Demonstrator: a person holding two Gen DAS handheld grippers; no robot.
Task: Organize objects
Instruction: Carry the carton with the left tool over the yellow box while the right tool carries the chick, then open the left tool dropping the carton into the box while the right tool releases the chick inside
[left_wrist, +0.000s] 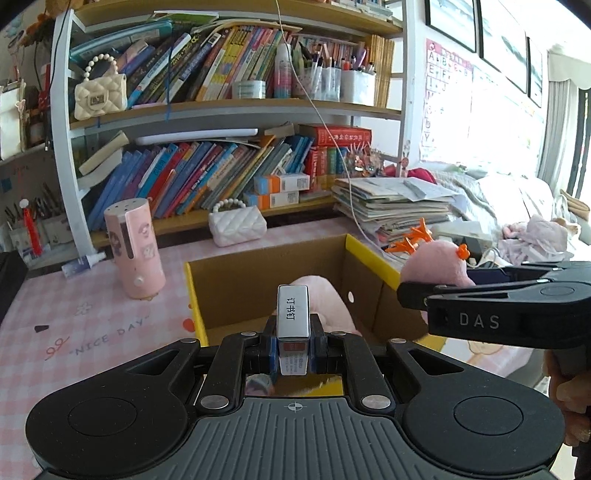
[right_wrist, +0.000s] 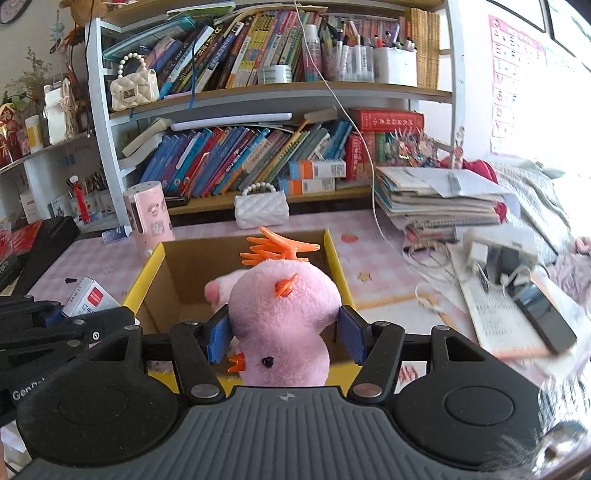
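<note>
Here, over a pink checked tablecloth (left_wrist: 74, 332), the left gripper (left_wrist: 293, 332) pinches a small box of staples (left_wrist: 293, 314) between narrowly set jaws, held upright above the near edge of an open cardboard box (left_wrist: 258, 288). Only the right wrist view shows the full pink plush toy (right_wrist: 284, 317), orange comb and beak included, clamped between the blue pads (right_wrist: 218, 339) of the right gripper (right_wrist: 284, 332) above the same box; the left view catches just its rounded top. A pink cylindrical dispenser (left_wrist: 135, 251) stands left of the box, a white quilted purse (left_wrist: 236, 225) behind it, stacked papers (left_wrist: 399, 203) to the right. What lies inside the box cannot be told.
</note>
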